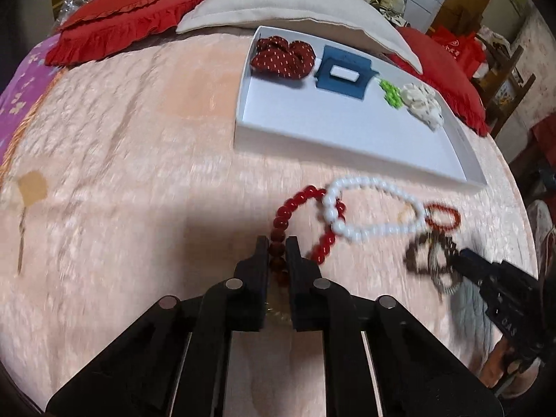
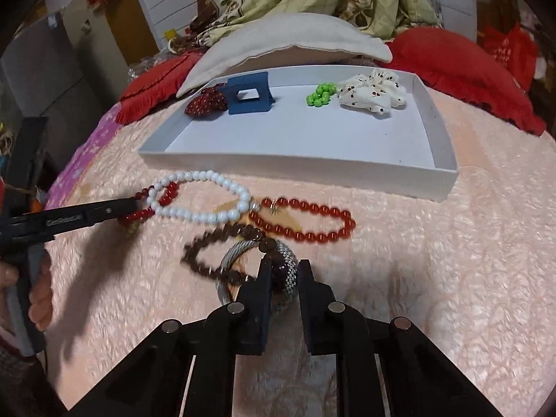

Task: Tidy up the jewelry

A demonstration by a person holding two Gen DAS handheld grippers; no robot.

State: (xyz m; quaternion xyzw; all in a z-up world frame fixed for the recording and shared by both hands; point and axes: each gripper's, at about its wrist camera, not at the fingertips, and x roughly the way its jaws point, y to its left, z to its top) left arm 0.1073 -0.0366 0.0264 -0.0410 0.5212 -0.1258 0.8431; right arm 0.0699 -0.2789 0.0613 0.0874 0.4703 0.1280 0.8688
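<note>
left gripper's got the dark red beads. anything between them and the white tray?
Yes. The white bead bracelet lies looped through or over the dark red bead bracelet held in the left gripper, so it may drag along. Past that, only bare blanket up to the white tray's low near wall.

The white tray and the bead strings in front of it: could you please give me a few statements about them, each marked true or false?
1. The blue hair clip lies inside the white tray. True.
2. The left gripper is shut on the red bead bracelet. True.
3. The white bead bracelet lies inside the tray. False: it lies on the pink blanket, in front of the tray.
4. The green beads sit beside the white spotted scrunchie. True.
5. The right gripper hangs empty, jaws wide apart. False: its jaws are closed on a grey woven bangle.
</note>
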